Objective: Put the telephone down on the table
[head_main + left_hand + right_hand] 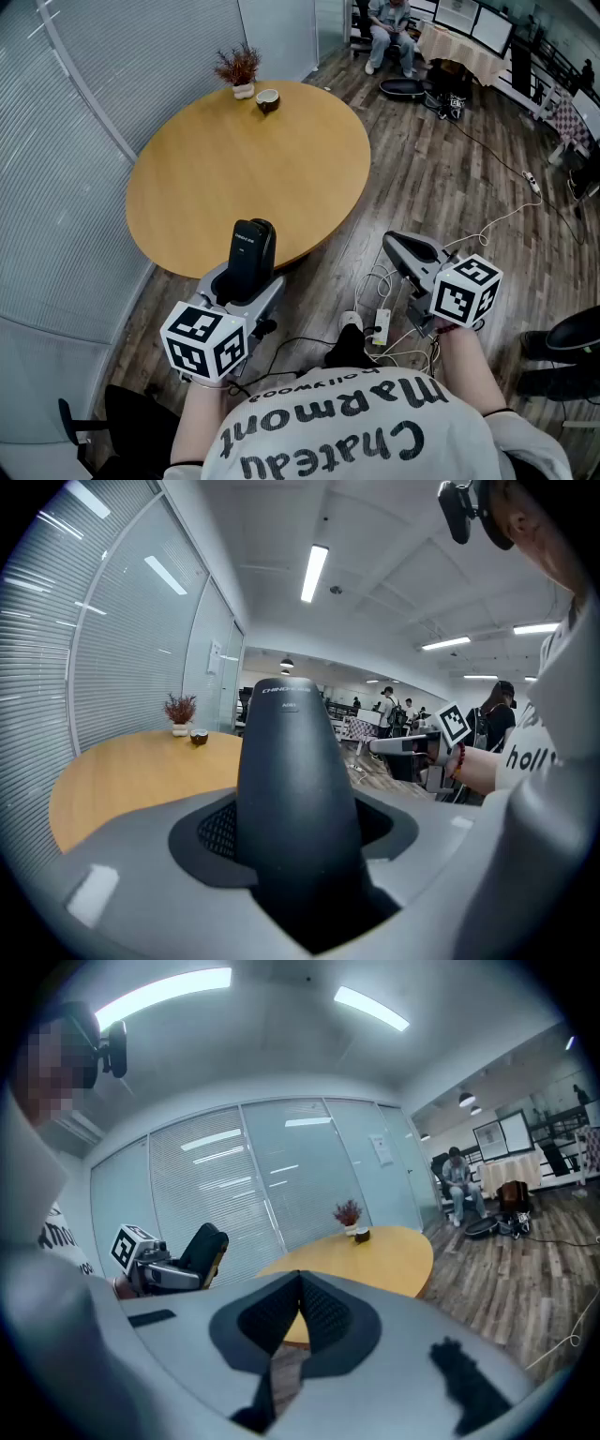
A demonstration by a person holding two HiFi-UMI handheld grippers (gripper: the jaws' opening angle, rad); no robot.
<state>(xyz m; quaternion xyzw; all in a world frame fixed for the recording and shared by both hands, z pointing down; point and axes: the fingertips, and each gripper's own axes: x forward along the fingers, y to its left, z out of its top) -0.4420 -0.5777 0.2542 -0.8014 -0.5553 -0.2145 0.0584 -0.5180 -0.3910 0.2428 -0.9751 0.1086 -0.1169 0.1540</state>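
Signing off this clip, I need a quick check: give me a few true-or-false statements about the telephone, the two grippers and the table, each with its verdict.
1. The left gripper holds the telephone. True.
2. The telephone lies flat on the table. False: it stands upright between the left gripper's jaws, not set down.
3. The right gripper carries a cup. False: its jaws are together with nothing between them.
4. A potted plant stands near the table's far edge. True.
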